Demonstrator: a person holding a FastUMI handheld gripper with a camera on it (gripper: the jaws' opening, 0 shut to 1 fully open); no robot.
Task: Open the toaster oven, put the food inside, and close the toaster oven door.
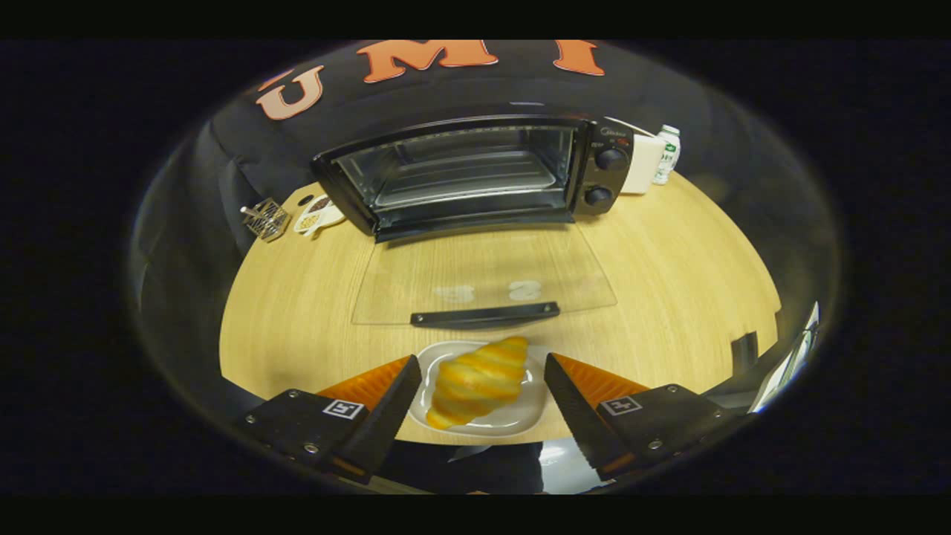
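Black cloth backs a round wooden tabletop [669, 297] that carries everything. At its near edge the hand-held gripper [483, 397] is spread wide, its orange-backed fingers [386, 405] flanking a small white plate [513, 423] without touching it. On the plate lies a croissant [477, 380], squarely between the fingers and as yet ungripped.

Just beyond the plate the toaster oven's glass door [483, 275] lies flat, folded down, its black handle [484, 315] nearest the croissant. The toaster oven [475, 174] stands toward the far edge, cavity open, wire rack inside. At the far left edge sit a small wire basket [265, 218] and a sachet holder [318, 214]; a white box [643, 165] and a bottle [667, 154] stand to the oven's right.

Risks, as I judge them: closing on the plate rim rather than the pastry could drag or tip the plate off the near edge. Squeezing hard could crush the croissant. Carrying it low could catch the handle or press on the glass.
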